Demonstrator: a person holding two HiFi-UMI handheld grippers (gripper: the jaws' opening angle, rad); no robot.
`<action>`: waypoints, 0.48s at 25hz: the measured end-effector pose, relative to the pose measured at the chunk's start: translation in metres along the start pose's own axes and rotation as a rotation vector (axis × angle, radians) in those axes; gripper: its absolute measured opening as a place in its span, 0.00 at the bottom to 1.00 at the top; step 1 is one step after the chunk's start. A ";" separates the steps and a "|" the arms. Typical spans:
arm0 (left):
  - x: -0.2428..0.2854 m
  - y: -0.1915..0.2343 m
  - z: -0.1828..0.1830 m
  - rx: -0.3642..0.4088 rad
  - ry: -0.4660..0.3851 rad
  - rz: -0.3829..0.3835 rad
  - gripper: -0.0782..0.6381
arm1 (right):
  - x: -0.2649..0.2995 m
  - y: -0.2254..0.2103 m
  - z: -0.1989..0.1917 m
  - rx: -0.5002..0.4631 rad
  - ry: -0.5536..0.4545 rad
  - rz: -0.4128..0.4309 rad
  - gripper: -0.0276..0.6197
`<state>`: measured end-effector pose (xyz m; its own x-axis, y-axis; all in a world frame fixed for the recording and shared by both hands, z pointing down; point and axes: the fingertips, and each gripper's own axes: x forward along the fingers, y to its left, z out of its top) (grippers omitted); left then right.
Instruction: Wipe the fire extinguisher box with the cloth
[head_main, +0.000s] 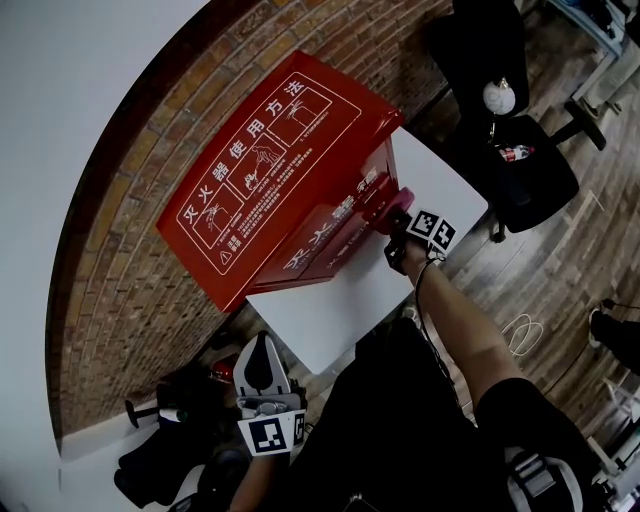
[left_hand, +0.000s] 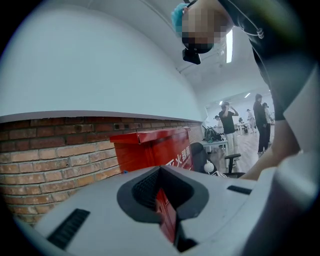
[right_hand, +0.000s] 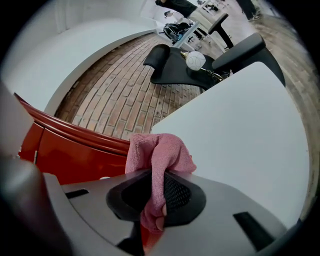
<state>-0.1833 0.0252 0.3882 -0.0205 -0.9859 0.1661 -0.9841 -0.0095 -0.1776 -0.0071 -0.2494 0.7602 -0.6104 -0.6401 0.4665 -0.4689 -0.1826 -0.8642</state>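
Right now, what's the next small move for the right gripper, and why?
Probably slide the right gripper leftward along the front of the red fire extinguisher box, pink cloth pressed on. Its jaws are shut on the cloth, which seems to touch the box's right end; most of the front face lies to its left.

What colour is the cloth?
Pink. The cloth shows best in the right gripper view.

The white-and-black left claw (head_main: 261, 345) bears a checkered marker cube (head_main: 272, 433); sleeve (head_main: 522, 402) black.
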 end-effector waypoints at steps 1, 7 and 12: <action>0.000 0.000 0.000 -0.001 0.000 0.001 0.18 | 0.003 -0.005 0.000 -0.003 0.004 -0.011 0.14; -0.002 0.001 -0.006 -0.001 0.017 0.007 0.18 | 0.013 -0.021 -0.003 -0.011 0.009 -0.043 0.14; -0.004 0.003 -0.012 -0.001 0.035 0.010 0.18 | 0.019 -0.034 -0.007 -0.009 0.010 -0.079 0.14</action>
<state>-0.1884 0.0312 0.3984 -0.0365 -0.9795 0.1981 -0.9840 0.0005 -0.1784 -0.0070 -0.2501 0.7997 -0.5773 -0.6165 0.5355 -0.5221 -0.2256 -0.8225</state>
